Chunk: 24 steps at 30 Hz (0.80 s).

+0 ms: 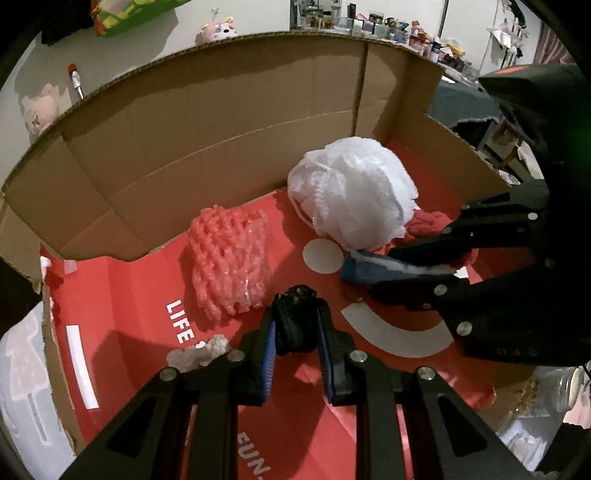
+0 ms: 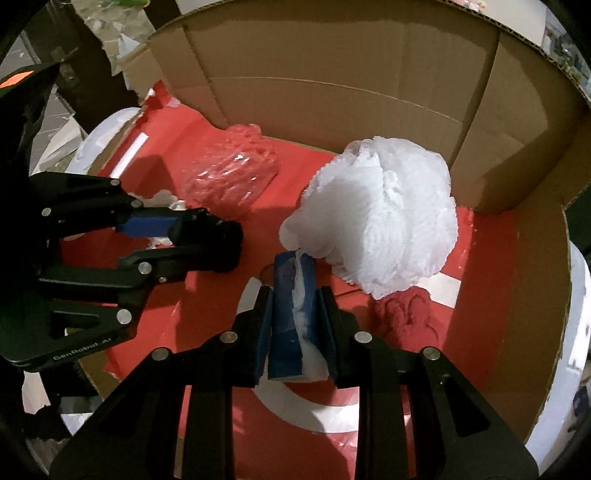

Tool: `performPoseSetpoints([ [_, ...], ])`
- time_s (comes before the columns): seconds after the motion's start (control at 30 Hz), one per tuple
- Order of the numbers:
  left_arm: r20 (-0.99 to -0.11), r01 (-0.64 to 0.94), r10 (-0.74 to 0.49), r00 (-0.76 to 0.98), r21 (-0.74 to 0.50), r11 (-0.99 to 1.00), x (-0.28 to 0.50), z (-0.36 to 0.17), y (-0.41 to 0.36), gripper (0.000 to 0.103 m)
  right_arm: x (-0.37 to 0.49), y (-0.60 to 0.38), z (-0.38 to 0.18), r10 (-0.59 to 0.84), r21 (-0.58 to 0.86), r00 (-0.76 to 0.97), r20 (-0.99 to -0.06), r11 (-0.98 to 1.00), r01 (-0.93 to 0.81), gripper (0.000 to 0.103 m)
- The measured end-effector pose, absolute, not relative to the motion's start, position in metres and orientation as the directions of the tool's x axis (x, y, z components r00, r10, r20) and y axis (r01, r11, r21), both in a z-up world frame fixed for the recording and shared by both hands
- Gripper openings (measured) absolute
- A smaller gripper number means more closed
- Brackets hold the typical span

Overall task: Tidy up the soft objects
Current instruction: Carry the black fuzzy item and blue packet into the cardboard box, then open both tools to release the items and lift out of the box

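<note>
Both grippers are inside an open cardboard box with a red floor. My left gripper is shut on a black soft object; it shows in the right wrist view too. My right gripper is shut on a blue and white sponge, also seen in the left wrist view. A white mesh bath pouf lies by the back wall. A pink foam net lies to its left. A red fuzzy cloth lies under the pouf.
A small white fluffy piece lies on the box floor near my left gripper. Plush toys and cluttered shelves stand beyond the box. White round surface shows under the box.
</note>
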<state>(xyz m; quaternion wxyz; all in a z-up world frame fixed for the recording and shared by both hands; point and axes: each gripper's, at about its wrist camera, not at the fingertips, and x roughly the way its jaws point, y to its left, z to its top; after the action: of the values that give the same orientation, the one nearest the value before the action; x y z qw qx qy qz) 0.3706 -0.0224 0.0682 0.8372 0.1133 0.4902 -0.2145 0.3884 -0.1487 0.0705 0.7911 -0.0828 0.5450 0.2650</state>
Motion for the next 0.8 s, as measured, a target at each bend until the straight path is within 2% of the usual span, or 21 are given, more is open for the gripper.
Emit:
performPoseSetpoints([
  [0.57,-0.859,0.465,-0.27,0.435,-0.043,0.884,0.3749,0.0629,-0.0173,0.026,0.3959,-0.1425,0.0642,0.273,0.113,0.26,-0.926,0.859,-0.5,0.024],
  [0.8,-0.859,0.467,-0.268,0.436,-0.039,0.883,0.3741,0.0598,-0.0223,0.03,0.3976,-0.1443,0.065,0.273,0.115,0.257,-0.927,0.859,-0.498,0.025],
])
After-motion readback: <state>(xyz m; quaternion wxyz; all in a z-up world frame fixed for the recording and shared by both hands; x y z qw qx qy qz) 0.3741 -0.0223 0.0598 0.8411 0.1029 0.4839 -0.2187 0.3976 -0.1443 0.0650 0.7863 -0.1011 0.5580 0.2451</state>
